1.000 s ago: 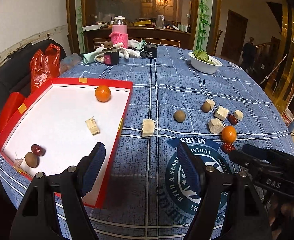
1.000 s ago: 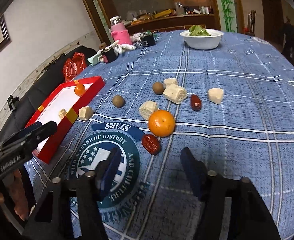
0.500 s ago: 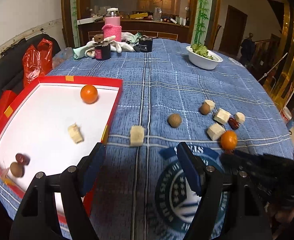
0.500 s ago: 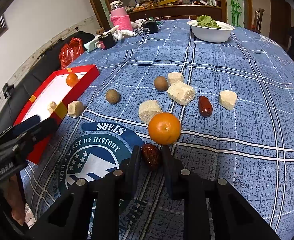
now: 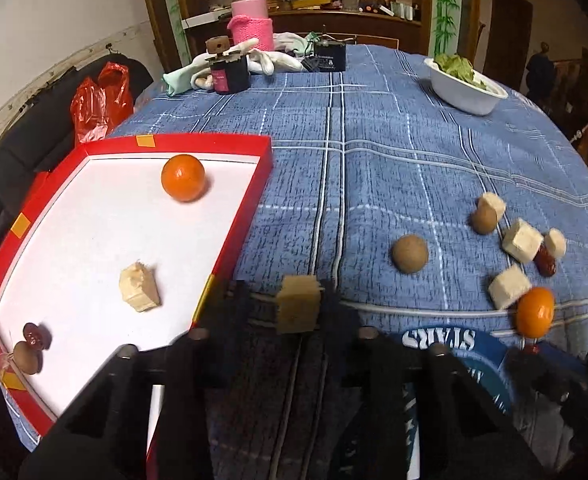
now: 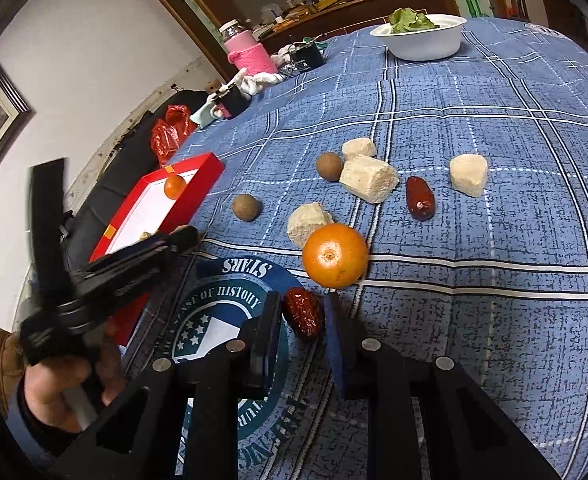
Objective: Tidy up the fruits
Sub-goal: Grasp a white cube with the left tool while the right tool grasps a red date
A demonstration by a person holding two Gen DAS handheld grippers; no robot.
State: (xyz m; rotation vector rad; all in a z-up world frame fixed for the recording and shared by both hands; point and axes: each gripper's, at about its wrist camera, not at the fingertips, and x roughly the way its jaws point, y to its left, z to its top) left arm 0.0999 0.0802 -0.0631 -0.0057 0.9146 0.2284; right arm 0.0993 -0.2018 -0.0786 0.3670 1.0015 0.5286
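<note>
Fruits lie in two groups: some in the red tray (image 5: 250, 216) at the left of the counter (image 5: 374, 168), the rest loose on the blue checked cloth to the right. In the tray: an orange (image 5: 183, 178) near the far wall, a pale chunk (image 5: 139, 287) mid-floor, and a red date (image 5: 34, 334) touching a brown round fruit (image 5: 26, 357) in the near left corner. Left hand-held gripper (image 5: 297, 310): fingers closed onto a pale cube (image 5: 297, 309), just outside the tray's right wall; whether the cube rests on the cloth cannot be told. Right hand-held gripper (image 6: 303, 316): fingers narrowed around a wrinkled date (image 6: 303, 313), both pads at its sides, the date low against the cloth; contact looks made on both sides. Just beyond that date sits a second orange (image 6: 335, 255), touching a pale chunk (image 6: 308, 224) behind it. Farther out: a brown fruit (image 6: 247, 207) alone, another brown fruit (image 6: 329, 166) against two pale blocks (image 6: 368, 178), a smooth date (image 6: 419, 198), and a separate pale block (image 6: 469, 174) to its right. A white bowl (image 6: 422, 42) of greens stands at the far edge; a pink bottle (image 6: 250, 54) stands far left.
</note>
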